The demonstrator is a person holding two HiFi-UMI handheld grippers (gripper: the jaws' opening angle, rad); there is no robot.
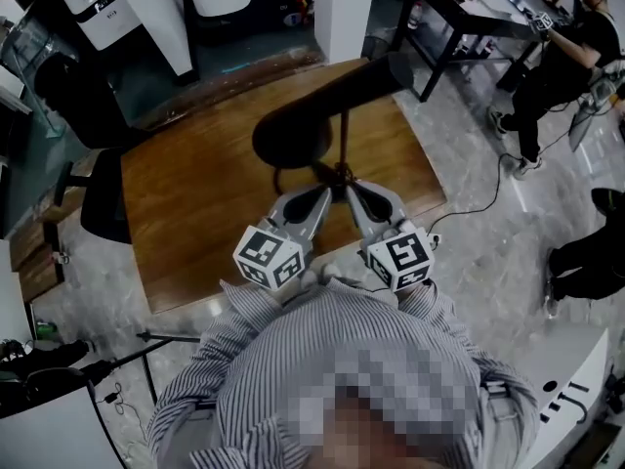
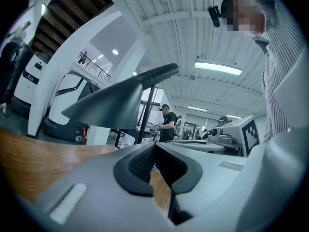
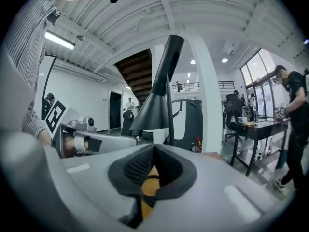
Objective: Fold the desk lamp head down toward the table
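The black desk lamp stands on the wooden table [image 1: 195, 213]. Its cone-shaped head [image 1: 293, 130] hangs over the table with the neck slanting up to the right, on a thin upright pole [image 1: 344, 140]. Both grippers point level at the foot of the pole. My left gripper [image 1: 327, 191] is shut with nothing between its pads; from its own view [image 2: 154, 146] the pole [image 2: 147, 115] rises just behind the tips, under the head [image 2: 104, 108]. My right gripper [image 1: 352, 189] [image 3: 153, 149] also has its jaws together and empty, with the pole [image 3: 171, 124] and head [image 3: 154, 110] close behind.
A black chair [image 1: 98, 193] stands at the table's left edge. The table's near edge runs just beneath the grippers. A cable [image 1: 479, 203] trails over the floor at right. People stand by a dark desk [image 1: 469, 13] at the back right. A stand's legs [image 1: 146, 340] lie at lower left.
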